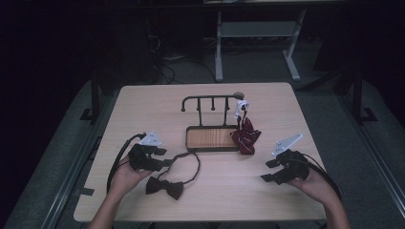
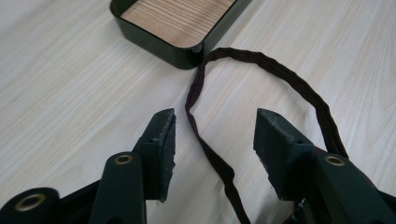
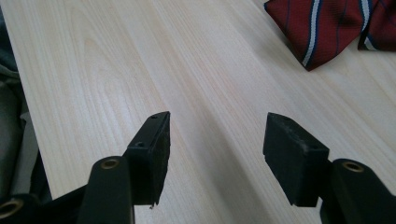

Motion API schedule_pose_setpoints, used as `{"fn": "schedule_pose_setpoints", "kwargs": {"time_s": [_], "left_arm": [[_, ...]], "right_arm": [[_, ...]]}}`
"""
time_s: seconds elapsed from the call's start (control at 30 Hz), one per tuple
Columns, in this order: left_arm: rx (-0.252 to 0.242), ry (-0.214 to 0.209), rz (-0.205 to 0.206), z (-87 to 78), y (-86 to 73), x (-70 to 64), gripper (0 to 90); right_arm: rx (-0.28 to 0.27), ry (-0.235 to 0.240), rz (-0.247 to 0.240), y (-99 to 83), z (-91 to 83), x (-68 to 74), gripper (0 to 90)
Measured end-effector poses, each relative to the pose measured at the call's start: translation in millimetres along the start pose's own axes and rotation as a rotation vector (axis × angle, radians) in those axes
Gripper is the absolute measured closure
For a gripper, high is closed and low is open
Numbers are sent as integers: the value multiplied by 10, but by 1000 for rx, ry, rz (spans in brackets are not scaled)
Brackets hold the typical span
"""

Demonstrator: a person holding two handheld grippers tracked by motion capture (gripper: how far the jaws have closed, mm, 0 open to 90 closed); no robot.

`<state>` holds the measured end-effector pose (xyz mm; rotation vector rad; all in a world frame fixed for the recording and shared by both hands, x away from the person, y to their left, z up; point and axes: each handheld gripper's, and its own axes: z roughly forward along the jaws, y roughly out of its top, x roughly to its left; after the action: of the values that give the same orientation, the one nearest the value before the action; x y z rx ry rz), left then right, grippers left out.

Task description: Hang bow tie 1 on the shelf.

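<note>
Dim high view, dark surroundings, brighter evenly lit gripper views, soft shadows

Your light wooden table (image 1: 143, 102) carries the rack's tray (image 1: 210, 139) at centre, a striped tie (image 1: 246, 136) at three o'clock, a black bow tie (image 1: 165, 186) at seven.

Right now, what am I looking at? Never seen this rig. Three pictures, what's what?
A person holds a two-jaw hand gripper in each hand at a wooden table. The high view looks down from above; the other two look along each gripper's own jaws.

The left gripper is open, its jaws either side of the strap of a dark bow tie, not yet pinching it. The right gripper is open above bare wood. A striped red bow tie hangs from a hook rack whose tray sits mid-table.
</note>
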<state>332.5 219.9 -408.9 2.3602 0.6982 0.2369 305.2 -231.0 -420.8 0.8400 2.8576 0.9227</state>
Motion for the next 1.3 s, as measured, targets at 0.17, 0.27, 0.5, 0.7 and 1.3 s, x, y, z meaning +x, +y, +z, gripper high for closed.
{"fn": "schedule_pose_setpoints", "kwargs": {"time_s": [0.17,0.27,0.5,0.7,1.3], "left_arm": [[66,-22,16,94,92,37,536],[94,-30,19,142,125,44,555],[138,-41,-12,300,187,103,597],[169,-34,-23,369,212,182,647],[255,-56,-15,541,172,232,769]], "right_arm": [[-3,-7,-10,-3,-15,7,411],[-7,-5,-9,-7,-34,8,411],[-8,-10,-15,-14,-39,6,411],[-8,-4,-9,-8,-34,11,412],[-16,-7,-22,0,-38,14,416]]}}
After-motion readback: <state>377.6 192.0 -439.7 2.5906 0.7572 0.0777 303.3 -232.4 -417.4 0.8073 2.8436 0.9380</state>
